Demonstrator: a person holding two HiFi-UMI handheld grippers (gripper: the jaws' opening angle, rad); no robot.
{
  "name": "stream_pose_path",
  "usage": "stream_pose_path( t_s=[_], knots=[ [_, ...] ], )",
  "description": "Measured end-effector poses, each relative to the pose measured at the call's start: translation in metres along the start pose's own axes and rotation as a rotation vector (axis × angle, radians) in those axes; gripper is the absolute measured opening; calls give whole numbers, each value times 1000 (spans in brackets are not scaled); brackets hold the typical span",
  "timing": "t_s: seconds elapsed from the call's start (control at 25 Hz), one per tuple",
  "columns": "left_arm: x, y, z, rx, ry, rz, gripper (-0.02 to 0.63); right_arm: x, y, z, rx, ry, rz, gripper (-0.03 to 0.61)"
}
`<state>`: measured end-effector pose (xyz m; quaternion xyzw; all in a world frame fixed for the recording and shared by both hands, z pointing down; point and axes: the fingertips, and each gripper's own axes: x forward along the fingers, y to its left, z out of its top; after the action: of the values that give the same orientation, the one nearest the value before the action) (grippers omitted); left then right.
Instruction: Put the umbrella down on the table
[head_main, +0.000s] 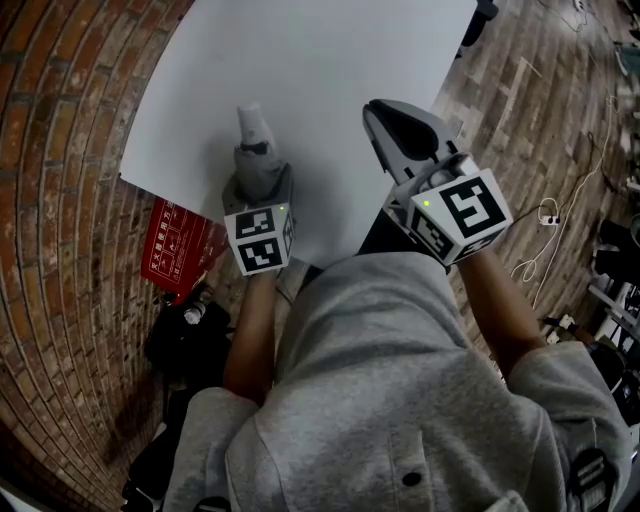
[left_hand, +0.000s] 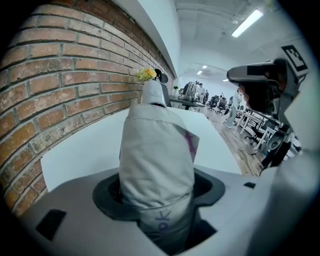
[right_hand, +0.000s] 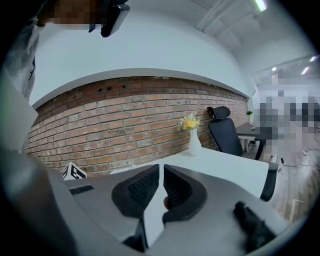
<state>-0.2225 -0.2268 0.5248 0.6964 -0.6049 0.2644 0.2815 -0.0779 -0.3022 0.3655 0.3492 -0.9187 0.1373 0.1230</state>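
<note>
A folded umbrella (head_main: 254, 145) in a pale grey sleeve stands upright over the near edge of the white table (head_main: 320, 60). My left gripper (head_main: 258, 195) is shut on its lower part. In the left gripper view the umbrella (left_hand: 156, 155) rises straight up out of the left gripper (left_hand: 157, 202) and hides most of the jaws. My right gripper (head_main: 388, 118) hovers over the table to the right of the umbrella. Its jaws stand almost together with nothing between them, as the right gripper (right_hand: 161, 186) shows in its own view.
A brick wall runs along the table's left side. A white vase of yellow flowers (right_hand: 193, 139) and a black office chair (right_hand: 226, 134) stand at the table's far end. A red sign (head_main: 176, 240) and a black bag (head_main: 186, 338) lie on the floor at the left; cables (head_main: 548, 225) lie at the right.
</note>
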Motion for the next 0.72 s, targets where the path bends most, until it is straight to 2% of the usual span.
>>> stream_pose_path(
  t_s=[0.36, 0.72],
  knots=[
    [15, 6, -7, -33, 78, 8, 295, 0, -9, 0, 8, 6, -6, 41],
    [22, 12, -9, -51, 108, 24, 301, 0, -11, 1, 9, 8, -7, 41]
  ],
)
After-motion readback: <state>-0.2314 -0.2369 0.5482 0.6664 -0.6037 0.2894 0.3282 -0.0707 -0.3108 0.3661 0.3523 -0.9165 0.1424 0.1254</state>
